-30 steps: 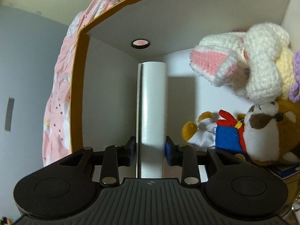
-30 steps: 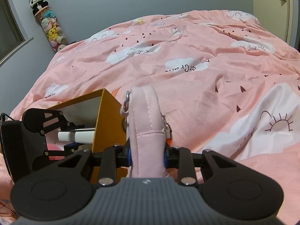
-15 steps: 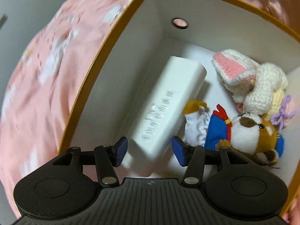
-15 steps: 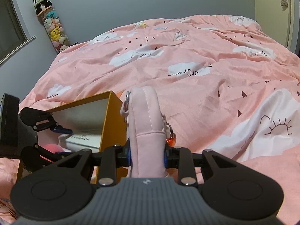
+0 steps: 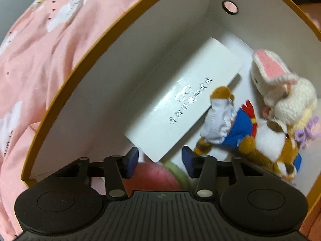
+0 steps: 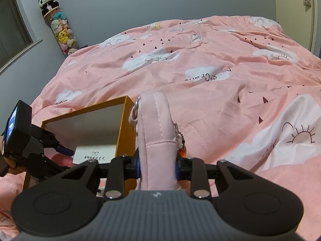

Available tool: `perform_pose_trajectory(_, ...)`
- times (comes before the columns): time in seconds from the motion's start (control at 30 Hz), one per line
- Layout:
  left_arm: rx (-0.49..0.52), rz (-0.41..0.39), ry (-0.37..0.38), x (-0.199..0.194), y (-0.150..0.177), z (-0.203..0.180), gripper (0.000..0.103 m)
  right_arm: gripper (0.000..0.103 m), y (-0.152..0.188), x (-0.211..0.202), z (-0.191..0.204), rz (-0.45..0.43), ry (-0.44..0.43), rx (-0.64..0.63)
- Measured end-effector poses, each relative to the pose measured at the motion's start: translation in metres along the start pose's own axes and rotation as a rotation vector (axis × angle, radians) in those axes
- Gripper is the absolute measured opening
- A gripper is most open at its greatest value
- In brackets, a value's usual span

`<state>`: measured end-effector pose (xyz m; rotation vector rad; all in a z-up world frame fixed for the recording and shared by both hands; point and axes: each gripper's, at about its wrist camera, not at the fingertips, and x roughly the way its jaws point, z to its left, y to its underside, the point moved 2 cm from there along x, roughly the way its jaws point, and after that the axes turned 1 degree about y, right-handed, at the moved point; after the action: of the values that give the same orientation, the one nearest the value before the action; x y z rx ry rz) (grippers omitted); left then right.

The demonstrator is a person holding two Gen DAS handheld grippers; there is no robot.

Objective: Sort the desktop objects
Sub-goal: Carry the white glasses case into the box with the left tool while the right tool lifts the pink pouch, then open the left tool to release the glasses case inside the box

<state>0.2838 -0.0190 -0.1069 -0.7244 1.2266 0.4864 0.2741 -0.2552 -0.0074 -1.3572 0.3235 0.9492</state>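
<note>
A white glasses case lies flat inside the orange box, free of my left gripper. That gripper hangs just above the case's near end, jaws closing, nothing pressed between the pads. A crochet bunny and a plush dog in blue fill the box's right side. In the right wrist view, my right gripper is shut on a pink pouch held upright beside the orange box. The white case and left gripper show there too.
The box sits on a bed with a pink cloud-print cover. A pink and green soft thing lies in the box under my left gripper. A tall tube of plush toys stands by the grey wall.
My left gripper let go of the white case, which now lies flat in the box. The gripper rolled, pulled back and rose. The right gripper kept still with the pouch.
</note>
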Motion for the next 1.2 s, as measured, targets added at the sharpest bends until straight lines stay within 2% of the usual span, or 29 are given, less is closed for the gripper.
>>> perform_pose_trajectory(0.03, 0.0, -0.009, -0.011, -0.001, -0.001, -0.002, 0.041, 0.031, 0.0, 0.0, 0.0, 0.0, 0.002, 0.001)
perform_pose_trajectory(0.07, 0.001, -0.022, -0.014, -0.004, 0.0, -0.005, 0.04, 0.031, 0.0, 0.001, 0.0, 0.0, 0.003, 0.001)
perform_pose_trajectory(0.3, -0.039, -0.091, 0.067, -0.016, -0.006, -0.023, 0.038, 0.031, 0.001, 0.001, 0.002, 0.003, 0.004, 0.002)
perform_pose_trajectory(0.43, -0.016, -0.109, 0.032, -0.015, 0.002, -0.044, 0.037, 0.031, 0.0, 0.0, 0.002, -0.004, 0.007, 0.002)
perform_pose_trajectory(0.6, -0.062, -0.128, 0.052, -0.021, 0.01, -0.041, 0.037, 0.031, -0.004, -0.009, 0.007, -0.044, 0.008, -0.022)
perform_pose_trajectory(0.63, -0.081, -0.135, 0.052, -0.016, 0.002, -0.029, 0.037, 0.031, -0.006, -0.012, 0.009, -0.06, 0.007, -0.033)
perform_pose_trajectory(0.73, -0.136, -0.184, 0.042, -0.037, 0.013, -0.023, 0.037, 0.031, -0.013, -0.024, 0.017, -0.11, -0.008, -0.06)
perform_pose_trajectory(0.93, -0.303, -0.266, -0.057, -0.078, 0.043, -0.001, 0.037, 0.031, -0.022, -0.034, 0.047, -0.169, -0.048, -0.106)
perform_pose_trajectory(1.1, -0.439, -0.294, -0.161, -0.097, 0.069, 0.024, 0.037, 0.031, -0.027, -0.031, 0.076, -0.157, -0.157, -0.099)
perform_pose_trajectory(1.2, -0.514, -0.289, -0.178, -0.105, 0.086, 0.031, 0.037, 0.031, -0.027, -0.016, 0.099, -0.12, -0.234, -0.117)
